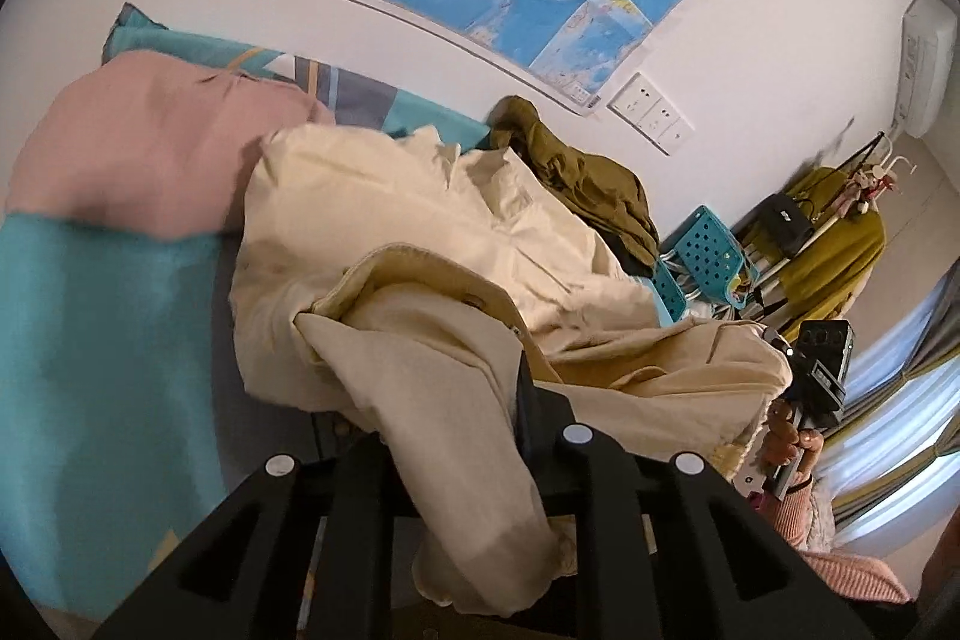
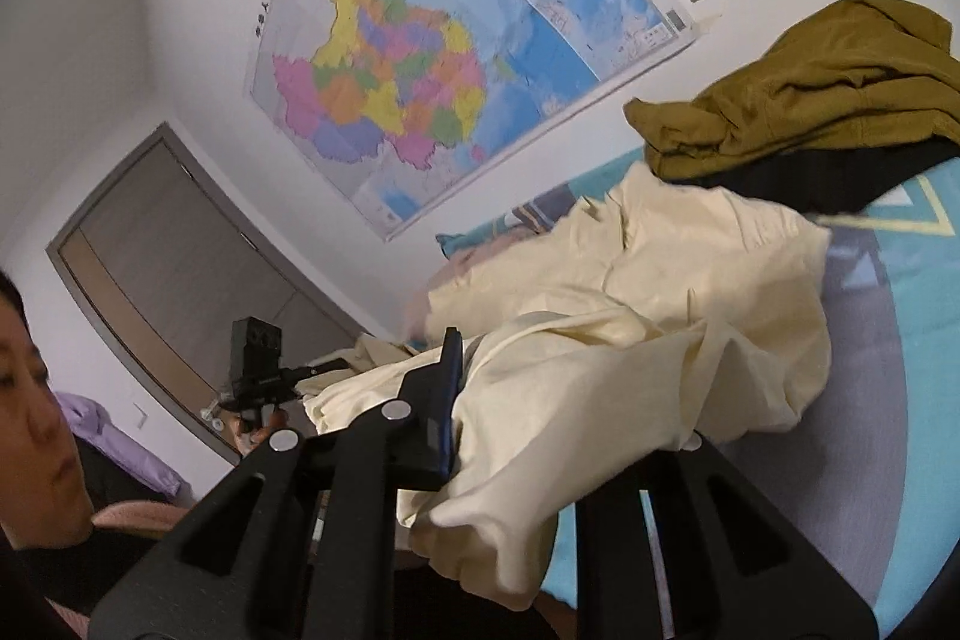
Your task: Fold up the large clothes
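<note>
A large cream garment (image 1: 420,232) hangs bunched between both grippers above the bed. In the left wrist view my left gripper (image 1: 468,400) is shut on one edge of it, and the cloth drapes down over the jaws. The right gripper (image 1: 798,364), held in a hand at the right, grips the far edge. In the right wrist view the cream garment (image 2: 660,310) spills over my right gripper (image 2: 540,400), which is shut on it; one black finger (image 2: 447,388) shows, the other is hidden under the cloth. The left gripper (image 2: 318,370) holds the other end.
A teal patterned bed sheet (image 1: 90,340) lies below. A pink garment (image 1: 138,148) sits at the left, an olive garment (image 2: 810,88) over something black near the wall. A blue perforated chair (image 1: 702,250) and a rack with a yellow garment (image 1: 840,232) stand at the right. A door (image 2: 168,268) is at the left.
</note>
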Demonstrator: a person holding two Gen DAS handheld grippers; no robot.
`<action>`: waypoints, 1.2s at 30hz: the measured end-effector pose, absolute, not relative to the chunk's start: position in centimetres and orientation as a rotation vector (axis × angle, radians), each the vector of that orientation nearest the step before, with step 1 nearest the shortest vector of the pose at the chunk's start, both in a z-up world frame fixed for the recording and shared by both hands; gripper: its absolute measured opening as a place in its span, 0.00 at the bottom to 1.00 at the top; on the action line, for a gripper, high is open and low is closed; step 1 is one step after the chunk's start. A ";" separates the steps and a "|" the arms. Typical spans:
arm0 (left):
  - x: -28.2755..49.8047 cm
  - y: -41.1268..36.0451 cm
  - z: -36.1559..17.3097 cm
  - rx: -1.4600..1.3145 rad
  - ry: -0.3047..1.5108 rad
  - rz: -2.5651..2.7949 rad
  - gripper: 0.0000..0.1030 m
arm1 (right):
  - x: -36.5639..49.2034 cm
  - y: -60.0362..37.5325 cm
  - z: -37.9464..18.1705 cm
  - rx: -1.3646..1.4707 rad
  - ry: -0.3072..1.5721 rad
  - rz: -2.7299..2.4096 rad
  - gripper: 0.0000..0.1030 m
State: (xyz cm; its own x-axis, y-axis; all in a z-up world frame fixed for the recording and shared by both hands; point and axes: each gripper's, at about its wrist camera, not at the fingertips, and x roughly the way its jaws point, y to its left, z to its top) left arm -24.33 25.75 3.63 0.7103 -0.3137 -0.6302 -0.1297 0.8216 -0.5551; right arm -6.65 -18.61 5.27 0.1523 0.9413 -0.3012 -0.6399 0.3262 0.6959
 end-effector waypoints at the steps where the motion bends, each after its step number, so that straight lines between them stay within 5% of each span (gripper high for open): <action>1: -23.6 26.1 3.9 -0.615 0.796 -0.110 0.15 | -5.9 -18.1 5.5 0.457 0.792 1.187 0.15; 36: -1.3 34.1 2.9 -0.579 1.040 0.021 0.17 | 15.8 -10.4 0.7 0.610 1.027 0.950 0.16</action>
State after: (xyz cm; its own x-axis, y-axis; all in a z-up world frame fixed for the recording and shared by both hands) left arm -1.34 34.15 2.93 0.5201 -0.2502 -0.8166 -0.2836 0.8513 -0.4415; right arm 15.85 -10.37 0.74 0.1971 0.8786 -0.4349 -0.3650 0.4775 0.7993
